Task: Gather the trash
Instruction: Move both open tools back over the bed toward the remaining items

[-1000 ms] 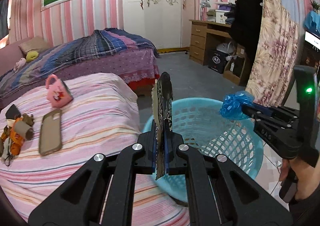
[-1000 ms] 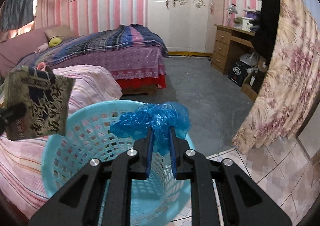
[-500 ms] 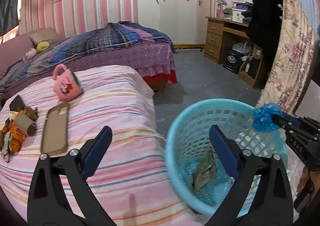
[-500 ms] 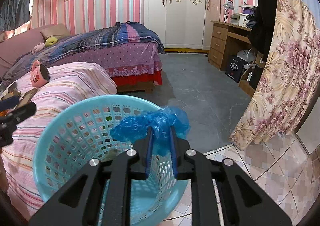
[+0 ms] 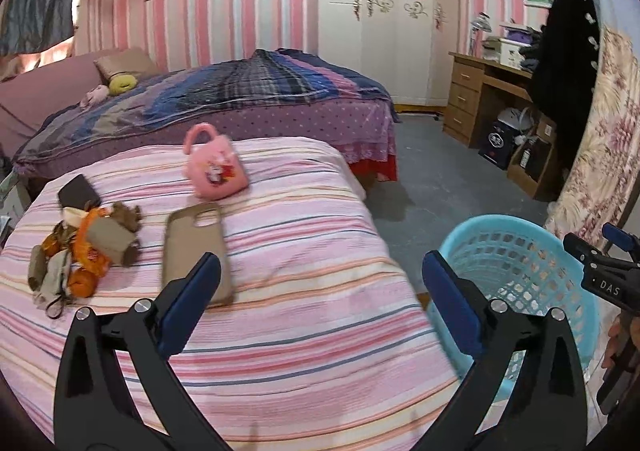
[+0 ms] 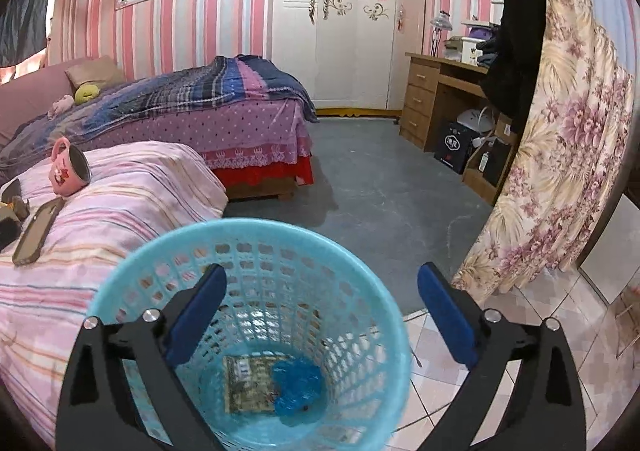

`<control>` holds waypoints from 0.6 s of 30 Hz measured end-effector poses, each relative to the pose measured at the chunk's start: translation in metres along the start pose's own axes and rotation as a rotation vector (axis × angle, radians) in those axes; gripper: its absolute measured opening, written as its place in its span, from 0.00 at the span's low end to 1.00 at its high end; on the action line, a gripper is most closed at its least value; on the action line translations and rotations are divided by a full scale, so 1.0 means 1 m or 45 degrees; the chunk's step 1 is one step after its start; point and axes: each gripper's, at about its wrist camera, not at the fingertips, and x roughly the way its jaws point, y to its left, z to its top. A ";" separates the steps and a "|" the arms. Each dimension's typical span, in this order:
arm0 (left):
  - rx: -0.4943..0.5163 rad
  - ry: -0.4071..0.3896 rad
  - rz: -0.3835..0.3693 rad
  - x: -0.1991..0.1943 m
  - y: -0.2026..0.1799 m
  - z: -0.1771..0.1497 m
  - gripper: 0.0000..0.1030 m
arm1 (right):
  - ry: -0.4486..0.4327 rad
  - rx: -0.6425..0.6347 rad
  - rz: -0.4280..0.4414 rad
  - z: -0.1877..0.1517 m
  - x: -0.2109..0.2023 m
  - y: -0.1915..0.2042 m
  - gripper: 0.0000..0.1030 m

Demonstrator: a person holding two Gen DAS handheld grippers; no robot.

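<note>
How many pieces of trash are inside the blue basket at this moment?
2. A printed packet lies flat on the bottom of the basket; a crumpled blue plastic bag sits beside it, overlapping its edge. Something could be hidden underneath.

Bright, even indoor light; strong fisheye bending at dark edges; left view perhaps slightly motion-blurred.

pink mug (on its side), phone case

- Home bedroom: two made beds, nearer one wearing a pink striped cover, farther one lying under a plaid blanket.
- White double-door wardrobe and wooden drawer desk standing along pink striped walls.
</note>
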 end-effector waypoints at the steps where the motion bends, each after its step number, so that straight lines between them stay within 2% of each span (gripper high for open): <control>1: -0.002 -0.004 0.010 -0.003 0.006 0.000 0.95 | -0.004 0.001 0.005 0.002 -0.001 0.006 0.92; 10: -0.049 -0.021 0.097 -0.024 0.067 0.002 0.95 | -0.033 -0.053 0.108 0.019 -0.011 0.068 0.92; 14: -0.039 -0.030 0.177 -0.030 0.097 0.001 0.95 | -0.054 -0.130 0.157 0.023 -0.018 0.107 0.92; 18: -0.096 -0.024 0.213 -0.032 0.135 0.001 0.95 | -0.054 -0.186 0.200 0.025 -0.020 0.143 0.92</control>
